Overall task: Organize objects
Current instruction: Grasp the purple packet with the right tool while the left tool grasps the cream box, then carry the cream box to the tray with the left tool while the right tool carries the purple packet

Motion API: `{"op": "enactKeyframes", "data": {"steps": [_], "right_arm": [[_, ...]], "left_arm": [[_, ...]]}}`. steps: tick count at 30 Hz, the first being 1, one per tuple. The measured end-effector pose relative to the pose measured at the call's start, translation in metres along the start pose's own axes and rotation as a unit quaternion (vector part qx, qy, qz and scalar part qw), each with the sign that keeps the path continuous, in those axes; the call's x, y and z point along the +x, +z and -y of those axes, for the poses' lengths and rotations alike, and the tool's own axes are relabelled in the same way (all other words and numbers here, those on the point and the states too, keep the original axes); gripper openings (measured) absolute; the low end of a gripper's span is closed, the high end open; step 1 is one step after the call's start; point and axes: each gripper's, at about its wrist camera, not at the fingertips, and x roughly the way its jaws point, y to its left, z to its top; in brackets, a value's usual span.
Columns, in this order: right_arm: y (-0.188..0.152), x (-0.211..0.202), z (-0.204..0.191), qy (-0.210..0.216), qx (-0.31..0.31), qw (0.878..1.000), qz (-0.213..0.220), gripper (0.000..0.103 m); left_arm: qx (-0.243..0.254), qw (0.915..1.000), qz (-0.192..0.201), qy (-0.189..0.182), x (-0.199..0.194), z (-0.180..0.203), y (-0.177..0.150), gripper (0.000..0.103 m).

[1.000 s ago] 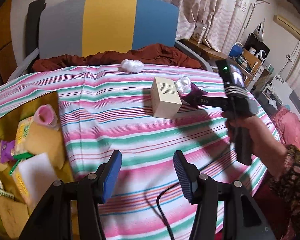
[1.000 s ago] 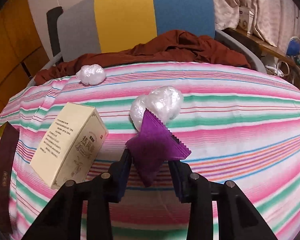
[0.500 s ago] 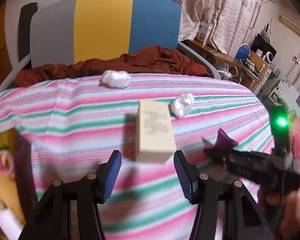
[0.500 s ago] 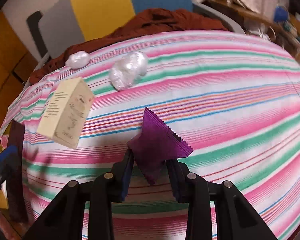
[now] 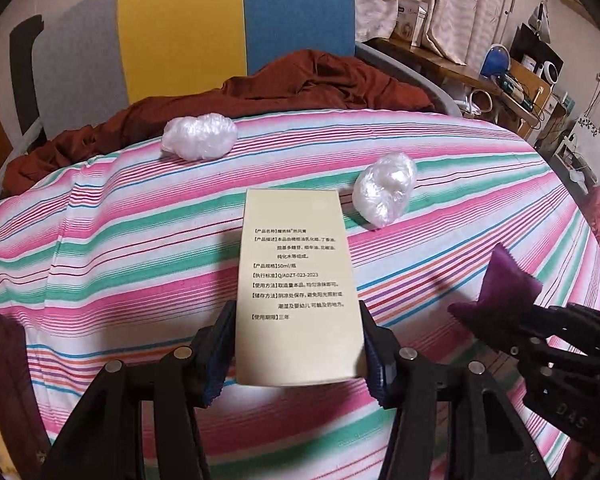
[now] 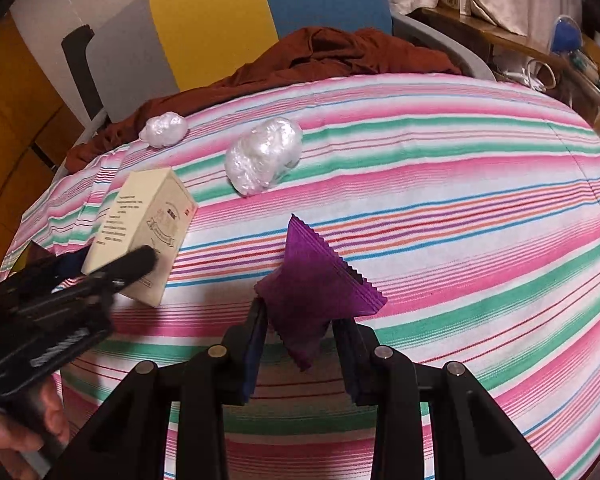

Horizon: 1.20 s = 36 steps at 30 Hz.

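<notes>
Left tool (image 5: 298,354) seemingly clamped, jaws fairly wide; right tool (image 6: 302,346) clamped, jaws narrow.

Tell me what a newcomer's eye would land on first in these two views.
First, the cream box printed with black text, lying on the pink and green striped cloth between the pads of the left gripper. Next, the purple packet with zigzag edges pinched in the right gripper. Beyond them, two crumpled clear plastic wads sit near the rust-brown fabric.

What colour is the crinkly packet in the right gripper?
Purple. The packet shows best in the right wrist view, pinched in the right gripper.
</notes>
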Motion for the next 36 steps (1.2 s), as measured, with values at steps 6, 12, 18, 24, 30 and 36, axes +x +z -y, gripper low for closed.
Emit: {"op": "enactKeyframes", "data": {"steps": [6, 12, 18, 24, 30, 36], "right_arm": [[0.002, 0.0, -0.005, -0.006, -0.017, 1.0, 0.01, 0.033], [0.002, -0.002, -0.009, -0.012, -0.03, 0.999, 0.021, 0.033], [-0.001, 0.0, -0.013, -0.026, -0.045, 0.998, 0.028, 0.033], [-0.004, 0.0, -0.019, -0.036, -0.065, 0.997, 0.034, 0.033], [-0.007, -0.001, -0.027, -0.043, -0.082, 0.995, 0.038, 0.033], [-0.009, -0.001, -0.032, -0.048, -0.094, 0.993, 0.043, 0.033]], "left_arm": [[0.008, 0.9997, 0.02, -0.006, -0.003, -0.006, -0.005, 0.052], [-0.009, 0.9988, 0.046, -0.016, -0.022, -0.018, -0.018, 0.051], [-0.014, 0.9971, 0.07, -0.029, -0.05, -0.028, -0.035, 0.051], [-0.032, 0.994, 0.094, -0.046, -0.085, -0.045, -0.055, 0.051], [-0.045, 0.9918, 0.11, -0.045, -0.116, -0.064, -0.076, 0.051], [-0.073, 0.9875, 0.134, -0.041, -0.15, -0.091, -0.094, 0.051]]}}
